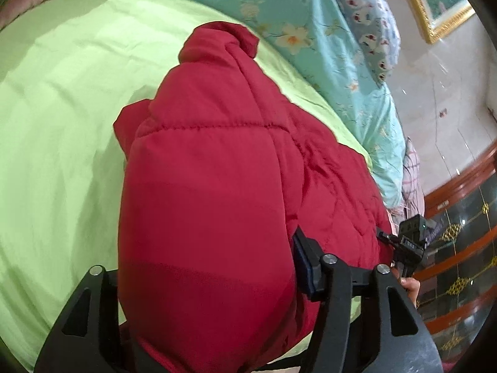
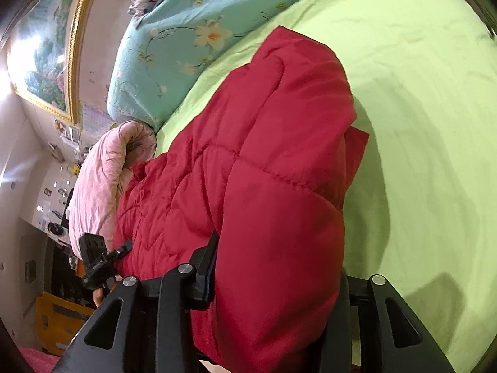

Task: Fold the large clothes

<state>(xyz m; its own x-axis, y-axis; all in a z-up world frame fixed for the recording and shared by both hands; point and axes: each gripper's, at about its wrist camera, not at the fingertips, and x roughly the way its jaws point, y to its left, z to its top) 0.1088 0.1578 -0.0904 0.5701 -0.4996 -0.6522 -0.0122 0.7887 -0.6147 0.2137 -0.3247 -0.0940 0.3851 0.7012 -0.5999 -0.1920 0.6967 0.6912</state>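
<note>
A red quilted puffer jacket (image 1: 211, 168) lies in a thick fold on the light green bed sheet (image 1: 62, 124). My left gripper (image 1: 205, 283) is shut on a thick bundle of the jacket; only its right finger (image 1: 306, 264) shows, the left one is hidden by fabric. In the right wrist view the same jacket (image 2: 273, 171) fills the middle. My right gripper (image 2: 273, 279) is shut on another bundle of it, left finger (image 2: 206, 267) visible. Each view shows the other gripper beside the jacket, my right one in the left wrist view (image 1: 407, 248), my left one in the right wrist view (image 2: 96, 258).
A turquoise floral quilt (image 1: 310, 31) and a patterned pillow (image 1: 369, 18) lie along the bed's far side. A pink quilted blanket (image 2: 102, 180) lies at the jacket's end. A gold-framed picture (image 2: 52, 46) hangs on the wall. Dark tiled flooring and wood trim (image 1: 466, 223) lie beyond the bed.
</note>
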